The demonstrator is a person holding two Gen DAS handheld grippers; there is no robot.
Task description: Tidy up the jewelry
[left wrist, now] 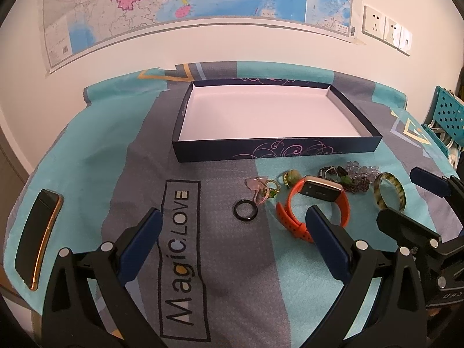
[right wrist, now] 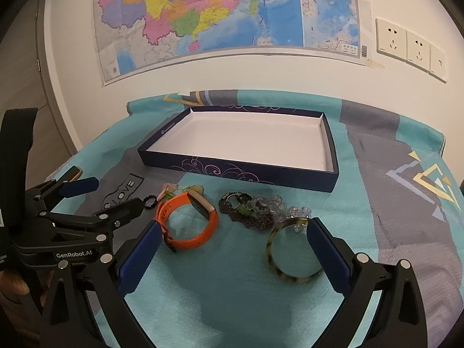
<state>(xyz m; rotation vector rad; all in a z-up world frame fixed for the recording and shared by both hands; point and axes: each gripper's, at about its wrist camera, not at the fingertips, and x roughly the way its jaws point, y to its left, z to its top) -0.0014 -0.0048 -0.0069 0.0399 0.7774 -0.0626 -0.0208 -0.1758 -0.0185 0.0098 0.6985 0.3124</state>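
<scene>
- phone (left wrist: 37, 237) lies at the far left edge of the cloth (left wrist: 232, 275), well apart from the jewelry
- left gripper (left wrist: 232, 217): jaws spread wide, holding nothing, hovering over the grey "Magic.LOVE" print; its right finger is just in front of the watch strap
- black ring (left wrist: 246, 209) flat on the cloth, between the left gripper's fingers and further back
- pink-and-green trinkets (left wrist: 262, 190) just behind the ring, touching each other; can't tell what each piece is
- box (left wrist: 275, 145) sits behind all the jewelry, dark blue outside, white inside, nothing in it
- orange watch (left wrist: 314, 203) on its side, strap curled in a loop, between the ring and the bangle
- dark beaded bracelet (right wrist: 246, 214) and clear beads (right wrist: 278, 206) in one tangled heap behind the bangle
- greenish bangle (right wrist: 293, 249) flat on the teal part of the cloth, right of the watch
- right gripper (right wrist: 232, 237): jaws wide apart, empty; its right finger overlaps the bangle's far right rim, can't tell if touching
- map (right wrist: 226, 14) and wall sockets (right wrist: 406, 46) on the wall behind
</scene>
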